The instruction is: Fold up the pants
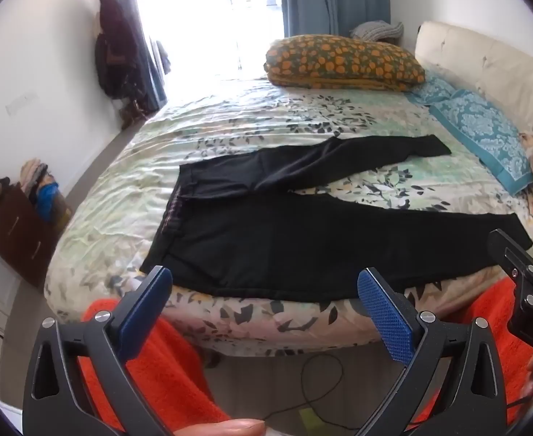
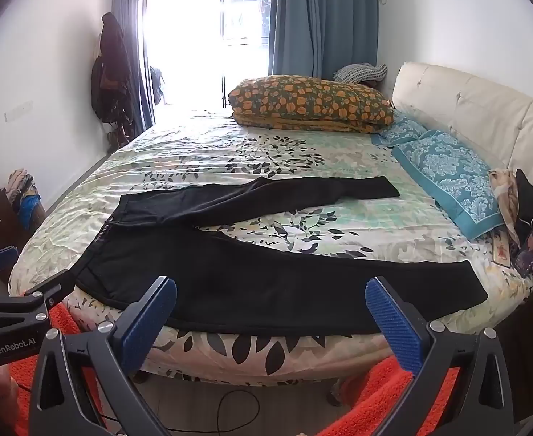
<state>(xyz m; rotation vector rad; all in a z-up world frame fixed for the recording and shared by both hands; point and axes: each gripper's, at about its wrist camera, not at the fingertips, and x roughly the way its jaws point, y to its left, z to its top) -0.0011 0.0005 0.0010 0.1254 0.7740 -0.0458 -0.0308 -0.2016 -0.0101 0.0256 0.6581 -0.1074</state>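
Observation:
Black pants (image 1: pixel 302 243) lie spread flat on the floral bedspread (image 1: pixel 266 120), waistband to the left, both legs running right in a V; the near leg lies along the bed's front edge. They also show in the right wrist view (image 2: pixel 266 283). My left gripper (image 1: pixel 263 290) is open and empty, held short of the bed's front edge, before the pants' hip. My right gripper (image 2: pixel 270 301) is open and empty, also short of the edge, before the near leg. Each gripper shows at the edge of the other's view.
An orange-patterned folded quilt (image 2: pixel 310 103) and teal pillows (image 2: pixel 444 178) lie at the bed's far right by the cream headboard (image 2: pixel 477 109). A phone and dark items (image 2: pixel 531 239) sit at the right edge. A dresser (image 1: pixel 16 225) stands left. A cable (image 1: pixel 321 392) lies on the floor.

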